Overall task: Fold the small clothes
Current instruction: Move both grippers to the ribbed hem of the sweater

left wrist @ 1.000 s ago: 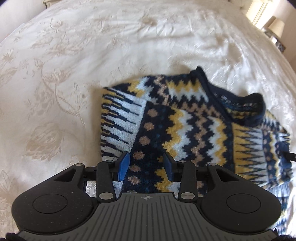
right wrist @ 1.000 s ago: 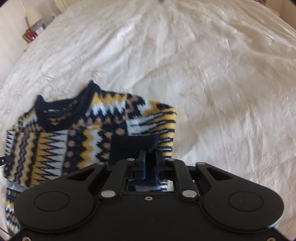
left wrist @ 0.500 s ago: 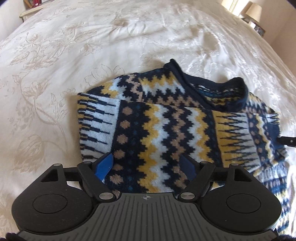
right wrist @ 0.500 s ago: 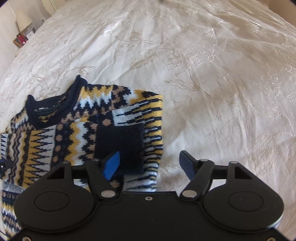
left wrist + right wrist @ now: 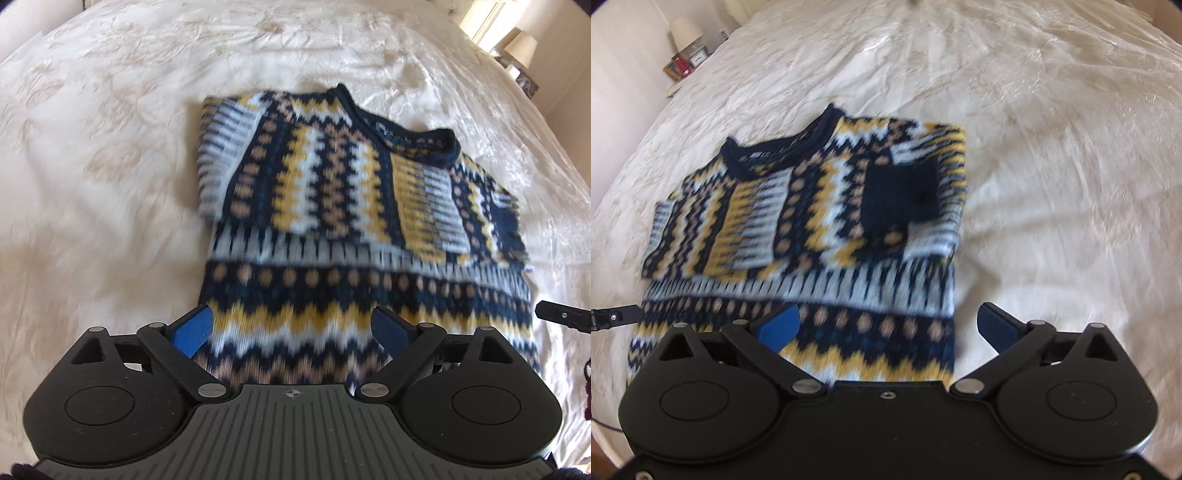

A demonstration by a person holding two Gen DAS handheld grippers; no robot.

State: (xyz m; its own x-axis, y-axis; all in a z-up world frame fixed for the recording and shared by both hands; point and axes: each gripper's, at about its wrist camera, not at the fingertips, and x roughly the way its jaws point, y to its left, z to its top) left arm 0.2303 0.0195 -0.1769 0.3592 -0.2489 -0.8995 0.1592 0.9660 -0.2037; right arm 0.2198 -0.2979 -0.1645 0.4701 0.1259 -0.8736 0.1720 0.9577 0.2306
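A small knitted sweater in navy, yellow, white and tan zigzags lies flat on the bed, both sleeves folded in across its chest. It also shows in the right wrist view, where a navy cuff lies on the right folded sleeve. My left gripper is open and empty above the sweater's lower left part. My right gripper is open and empty above the lower right part. The right gripper's finger shows at the left wrist view's right edge.
The cream embroidered bedspread spreads all around the sweater. A lamp stands on a bedside table at the far right; another lamp with books stands at the far left in the right wrist view.
Both grippers opened, the right one letting go of the navy cuff. Both pulled back toward the sweater's hem, so the lower body of the sweater now shows.
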